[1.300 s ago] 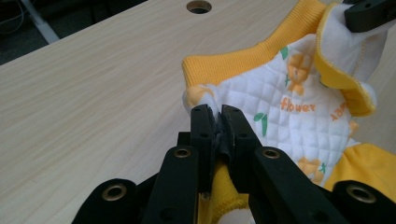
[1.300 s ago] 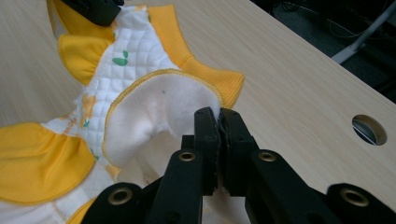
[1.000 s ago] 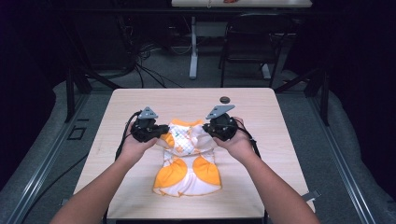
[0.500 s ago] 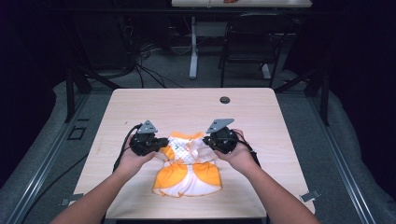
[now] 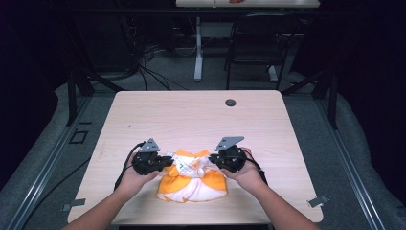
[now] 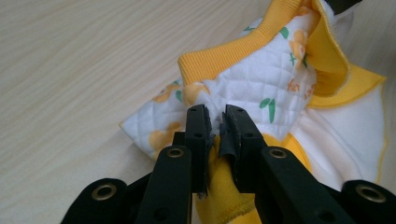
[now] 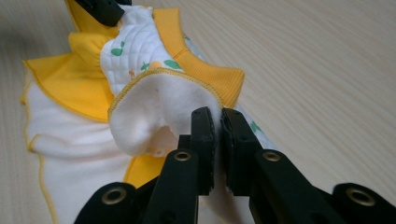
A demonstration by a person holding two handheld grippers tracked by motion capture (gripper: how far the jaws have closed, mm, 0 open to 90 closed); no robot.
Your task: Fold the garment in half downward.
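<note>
Cloth could slip out if you pull too hard. Your left gripper (image 5: 165, 162) pinches the left edge of the little shirt (image 5: 192, 181), jaws closed tight on it. The shirt sits on the table (image 5: 191, 115) near you. Your right gripper (image 5: 213, 161) pinches the right edge only at the tips, so a quick tug may free it.

Small yellow-and-white quilted garment (image 5: 192, 178) with orange print, bunched at near table edge, top edge lifted off table.
</note>
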